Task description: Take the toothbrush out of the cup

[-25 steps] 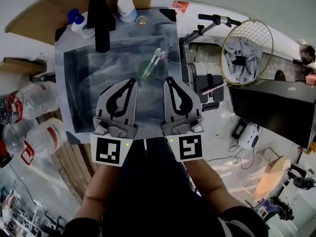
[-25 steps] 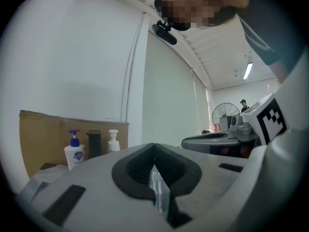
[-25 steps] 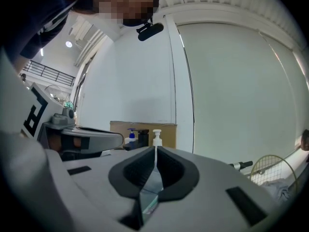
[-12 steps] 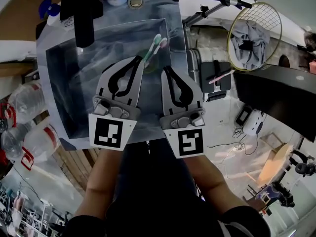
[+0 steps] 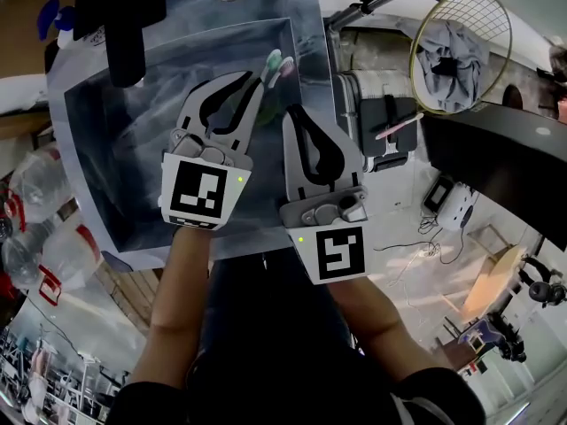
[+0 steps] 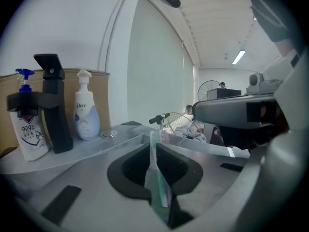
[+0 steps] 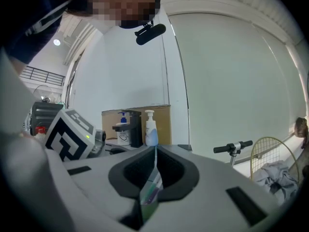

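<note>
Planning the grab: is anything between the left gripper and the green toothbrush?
Nothing visible. The green toothbrush stands straight ahead of the left gripper, jaws shut; a pink toothbrush stands close beside it.

White bottle (image 6: 87, 116) – "Dove"; blue-pump bottle (image 6: 30, 135) – "99.9".

The left of the sink basin (image 5: 106, 149) lies open. A black faucet (image 5: 124, 34) overhangs its far corner, with bottles (image 6: 86, 115) behind. Left gripper (image 5: 258, 78) and right gripper (image 5: 289, 112) crowd the right wall, toothbrushes (image 5: 276, 62) just ahead.

White walls (image 7: 120, 71), ceiling strip light (image 6: 238, 57), cluttered pale floor (image 5: 416, 268).
</note>
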`<state>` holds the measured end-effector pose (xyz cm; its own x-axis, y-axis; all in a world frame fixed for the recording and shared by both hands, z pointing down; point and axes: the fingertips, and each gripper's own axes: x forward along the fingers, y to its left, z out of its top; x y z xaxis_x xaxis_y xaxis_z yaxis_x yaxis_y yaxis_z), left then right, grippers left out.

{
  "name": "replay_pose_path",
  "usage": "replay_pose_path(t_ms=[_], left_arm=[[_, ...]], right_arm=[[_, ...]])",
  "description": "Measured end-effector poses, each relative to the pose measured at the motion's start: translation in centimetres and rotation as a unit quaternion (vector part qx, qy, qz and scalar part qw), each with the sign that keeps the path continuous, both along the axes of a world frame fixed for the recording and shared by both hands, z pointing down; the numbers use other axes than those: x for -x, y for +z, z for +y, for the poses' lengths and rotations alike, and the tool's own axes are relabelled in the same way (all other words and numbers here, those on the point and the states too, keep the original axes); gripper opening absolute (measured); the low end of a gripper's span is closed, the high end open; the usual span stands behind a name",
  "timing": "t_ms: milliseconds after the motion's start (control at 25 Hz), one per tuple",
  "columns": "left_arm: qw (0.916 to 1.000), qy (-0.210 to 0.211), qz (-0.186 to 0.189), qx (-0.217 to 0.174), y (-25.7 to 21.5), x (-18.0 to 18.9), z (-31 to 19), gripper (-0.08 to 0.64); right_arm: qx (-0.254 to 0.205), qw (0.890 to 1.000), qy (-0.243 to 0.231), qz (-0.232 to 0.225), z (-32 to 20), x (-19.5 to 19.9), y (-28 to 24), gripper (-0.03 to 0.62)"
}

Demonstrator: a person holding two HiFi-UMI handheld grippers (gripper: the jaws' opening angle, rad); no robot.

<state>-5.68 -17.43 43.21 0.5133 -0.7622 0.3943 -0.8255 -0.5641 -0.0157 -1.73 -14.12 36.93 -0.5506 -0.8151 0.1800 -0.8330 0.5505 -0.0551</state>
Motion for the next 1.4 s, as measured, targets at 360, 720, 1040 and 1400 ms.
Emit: replay_pose_path(t_ms=[360, 720, 1040, 1400], left_arm=[[0.995, 0.041, -0.025, 0.088, 2.9, -0.8, -1.4, 0.12], [0.9856, 0.066, -0.02, 0.154, 4.8, -1.6, -1.6, 0.104], [0.9829, 0.046, 0.024, 0.177, 4.6, -1.3, -1.7, 0.041], [0.9911, -0.012, 0.067, 0.114, -1.5, 0.6, -1.6, 0.037]], right_arm=[[0.007, 1.0, 0.011, -0.005, -1.0, -0.6, 0.2, 0.031], [0.011, 1.0, 0.019, -0.006, -1.6, -1.1, 0.4, 0.031], [0.013, 1.0, 0.019, -0.01, -1.5, -1.0, 0.3, 0.031], [0.003, 1.0, 0.011, -0.018, -0.6, -0.7, -1.5, 0.031]])
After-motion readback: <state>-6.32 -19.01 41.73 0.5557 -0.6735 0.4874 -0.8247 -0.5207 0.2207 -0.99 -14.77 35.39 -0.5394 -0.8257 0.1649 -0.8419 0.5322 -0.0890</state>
